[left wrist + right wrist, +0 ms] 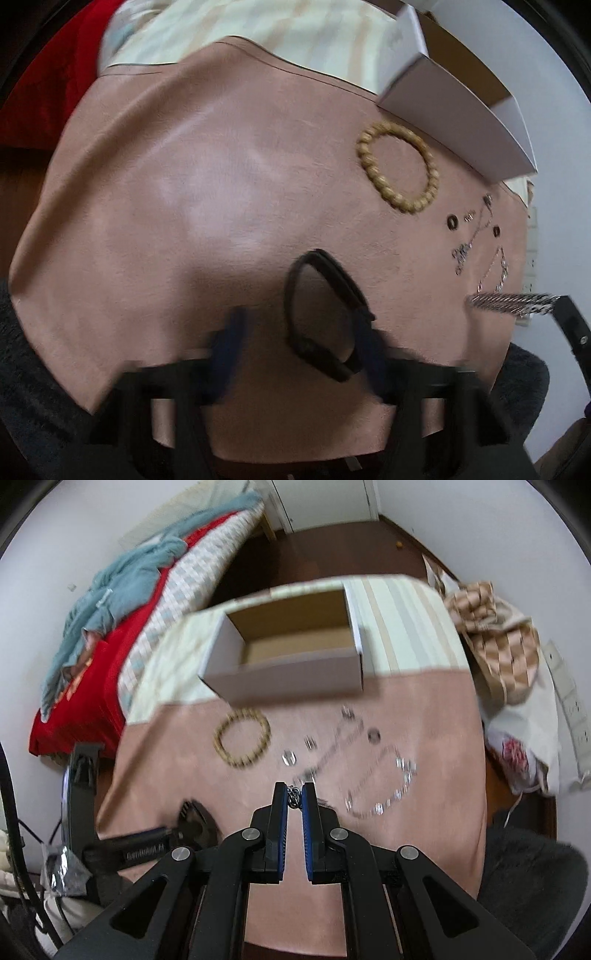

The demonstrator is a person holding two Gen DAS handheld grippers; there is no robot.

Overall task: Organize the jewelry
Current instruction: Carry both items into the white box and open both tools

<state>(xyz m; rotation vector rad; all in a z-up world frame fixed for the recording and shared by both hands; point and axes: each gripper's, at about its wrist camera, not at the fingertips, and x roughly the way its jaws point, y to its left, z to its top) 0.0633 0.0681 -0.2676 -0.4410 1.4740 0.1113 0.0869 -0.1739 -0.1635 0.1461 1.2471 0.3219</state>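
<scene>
On the pink mat point(184, 184) lie a wooden bead bracelet point(398, 167), small rings and silver chains point(480, 240). My left gripper point(299, 343) is open just above the mat; a black band bracelet point(325, 314) lies by its right finger, partly between the fingers. My right gripper point(294, 797) is shut on a silver chain bracelet point(294, 798), which sticks out from its tip in the left wrist view point(513, 302). An open cardboard box point(291, 646) stands behind the mat. The bead bracelet point(242, 742) and a silver necklace point(380, 782) lie ahead of the right gripper.
The table has a striped cloth point(402, 627) under the mat. A bed with red and teal blankets point(110, 627) is at the left. A checked bag point(495, 635) and a white bag point(524, 738) lie at the right. A dark fluffy cushion point(528, 878) is at the near right.
</scene>
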